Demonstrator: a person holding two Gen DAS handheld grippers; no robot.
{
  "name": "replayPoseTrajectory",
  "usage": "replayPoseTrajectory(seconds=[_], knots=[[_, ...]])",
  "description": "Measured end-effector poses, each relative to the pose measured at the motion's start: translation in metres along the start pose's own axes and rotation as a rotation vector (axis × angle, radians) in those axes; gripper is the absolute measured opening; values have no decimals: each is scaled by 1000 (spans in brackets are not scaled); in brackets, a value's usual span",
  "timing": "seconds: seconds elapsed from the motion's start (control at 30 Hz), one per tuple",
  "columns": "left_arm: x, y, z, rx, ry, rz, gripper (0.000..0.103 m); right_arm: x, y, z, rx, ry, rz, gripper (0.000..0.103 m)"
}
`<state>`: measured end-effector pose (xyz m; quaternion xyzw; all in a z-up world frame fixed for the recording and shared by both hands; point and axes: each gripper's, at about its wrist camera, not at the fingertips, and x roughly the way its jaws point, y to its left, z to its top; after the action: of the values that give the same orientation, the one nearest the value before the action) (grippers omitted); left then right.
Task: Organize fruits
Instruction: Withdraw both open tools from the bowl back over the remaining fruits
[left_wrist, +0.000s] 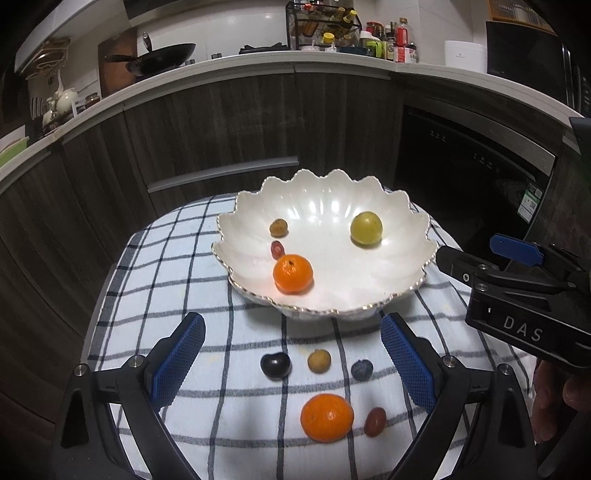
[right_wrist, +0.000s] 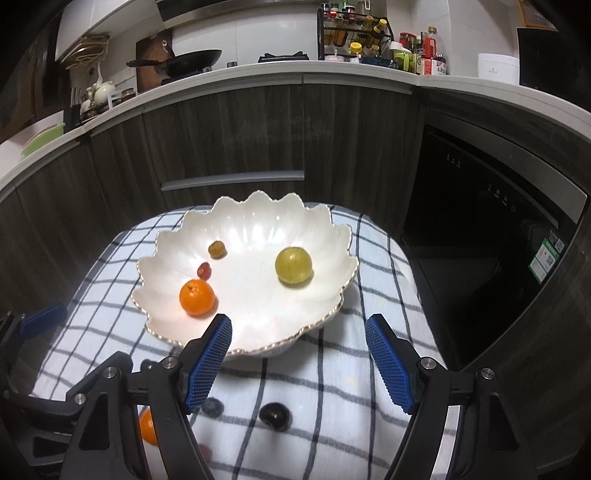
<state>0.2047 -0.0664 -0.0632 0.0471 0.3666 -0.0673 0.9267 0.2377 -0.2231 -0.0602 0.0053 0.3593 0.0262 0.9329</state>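
A white scalloped bowl (left_wrist: 402, 254) (right_wrist: 258, 210) stands on a checked cloth (left_wrist: 236, 325). It holds an orange (left_wrist: 292, 274), a green-yellow fruit (left_wrist: 366, 228), a small brown fruit (left_wrist: 278, 227) and a small red fruit (left_wrist: 277, 249). On the cloth in front lie a dark plum (left_wrist: 275, 365), a tan longan (left_wrist: 319, 361), a blueberry (left_wrist: 362, 370), a second orange (left_wrist: 327, 417) and a red fruit (left_wrist: 375, 421). My left gripper (left_wrist: 291, 354) is open and empty above these loose fruits. My right gripper (right_wrist: 299, 354) is open and empty at the bowl's near rim, above another dark plum (right_wrist: 274, 416).
The cloth covers a small round table (right_wrist: 391, 266). Dark wood cabinets (left_wrist: 221, 118) and a black oven (left_wrist: 472, 166) stand behind it. The counter above carries a wok (left_wrist: 162, 59) and a spice rack (left_wrist: 325, 26). The right gripper's body (left_wrist: 524, 295) shows at the right of the left wrist view.
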Motion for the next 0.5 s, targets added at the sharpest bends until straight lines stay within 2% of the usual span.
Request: replayPoseTrajectory(seconds=[0.5], knots=[[-4,-6,-23,22,-11,3,97,5,-1,-30,0,44,-1,76]])
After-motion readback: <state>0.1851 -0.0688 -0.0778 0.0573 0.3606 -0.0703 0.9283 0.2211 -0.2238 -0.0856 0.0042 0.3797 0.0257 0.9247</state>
